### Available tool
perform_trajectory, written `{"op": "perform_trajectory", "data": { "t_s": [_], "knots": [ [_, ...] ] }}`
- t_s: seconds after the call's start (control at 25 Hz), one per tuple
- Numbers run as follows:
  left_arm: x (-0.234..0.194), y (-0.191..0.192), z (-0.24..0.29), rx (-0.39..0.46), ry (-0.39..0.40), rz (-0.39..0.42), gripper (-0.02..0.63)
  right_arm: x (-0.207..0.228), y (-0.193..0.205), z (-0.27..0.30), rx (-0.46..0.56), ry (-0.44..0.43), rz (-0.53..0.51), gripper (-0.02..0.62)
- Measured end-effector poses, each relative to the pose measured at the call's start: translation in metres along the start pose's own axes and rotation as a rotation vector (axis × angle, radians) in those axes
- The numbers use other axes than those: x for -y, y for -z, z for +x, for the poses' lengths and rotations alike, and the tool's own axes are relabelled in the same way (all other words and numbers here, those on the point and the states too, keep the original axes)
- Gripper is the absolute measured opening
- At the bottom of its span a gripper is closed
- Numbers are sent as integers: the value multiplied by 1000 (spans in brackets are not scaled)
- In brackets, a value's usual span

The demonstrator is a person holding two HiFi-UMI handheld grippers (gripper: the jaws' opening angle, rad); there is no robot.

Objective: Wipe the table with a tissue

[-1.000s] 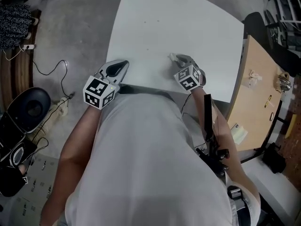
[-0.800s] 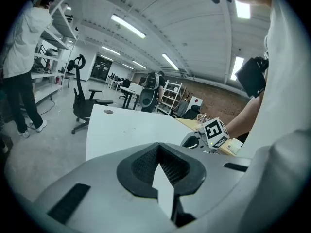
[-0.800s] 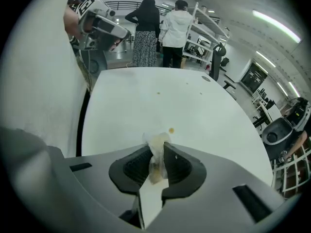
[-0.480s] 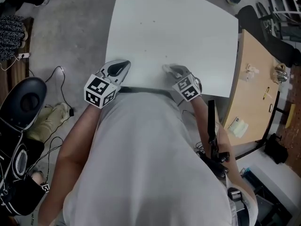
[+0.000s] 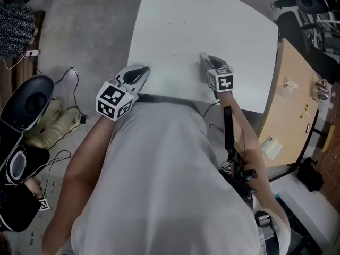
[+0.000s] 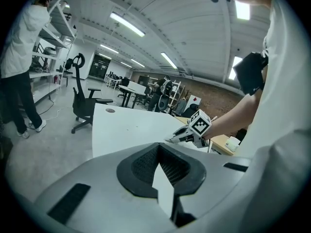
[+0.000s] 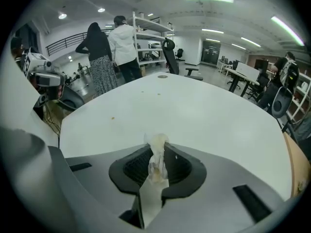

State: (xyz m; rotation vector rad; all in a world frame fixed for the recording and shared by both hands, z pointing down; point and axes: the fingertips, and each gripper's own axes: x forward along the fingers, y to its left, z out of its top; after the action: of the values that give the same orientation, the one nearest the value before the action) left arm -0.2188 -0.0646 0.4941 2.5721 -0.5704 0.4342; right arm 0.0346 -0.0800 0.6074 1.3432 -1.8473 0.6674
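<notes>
Wiping stroke in hand: tissue [image 7: 156, 155] clamped in right gripper [image 5: 205, 58], low over table [image 5: 212, 20] near front edge; left gripper [image 5: 139, 71] closed, empty. Next, probably: sweep farther across, keeping contact

White table [image 5: 212, 20], grey concrete floor [image 5: 90, 31] at nine o'clock, tan second table [image 5: 289, 110] at three o'clock, pale grey left gripper [image 5: 142, 69] and right gripper [image 5: 205, 57], black-and-white square-patterned cubes [image 5: 113, 101], off-white tissue [image 7: 156, 152] stained yellowish, person's light grey shirt [image 5: 159, 185]
</notes>
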Motion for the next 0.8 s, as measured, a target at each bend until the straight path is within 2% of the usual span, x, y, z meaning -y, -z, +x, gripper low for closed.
{"op": "perform_trajectory", "data": {
  "t_s": [0.08, 0.28, 0.4, 0.52, 0.68, 0.8],
  "knots": [
    [-2, 2, -3, -2, -7, -4, 8, -5, 1, -1, 6, 19, -40, 64],
    [-4, 3, 5, -11, 3, -6, 8, -26, 13, -5, -30, 29, -248, 64],
    [-1, 2, 6, -8, 21, 3, 6, -40, 19, -9, -35, 28, -310, 64],
    [0, 2, 10, -9, 41, 9, 8, -53, 25, -12, -44, 26, -343, 64],
    [-1, -1, 16, -13, 62, 13, 8, -67, 29, -16, -40, 27, -329, 64],
    [-1, -3, 17, -13, 77, 14, 8, -88, 35, -18, -60, -40, -312, 64]
  ]
}}
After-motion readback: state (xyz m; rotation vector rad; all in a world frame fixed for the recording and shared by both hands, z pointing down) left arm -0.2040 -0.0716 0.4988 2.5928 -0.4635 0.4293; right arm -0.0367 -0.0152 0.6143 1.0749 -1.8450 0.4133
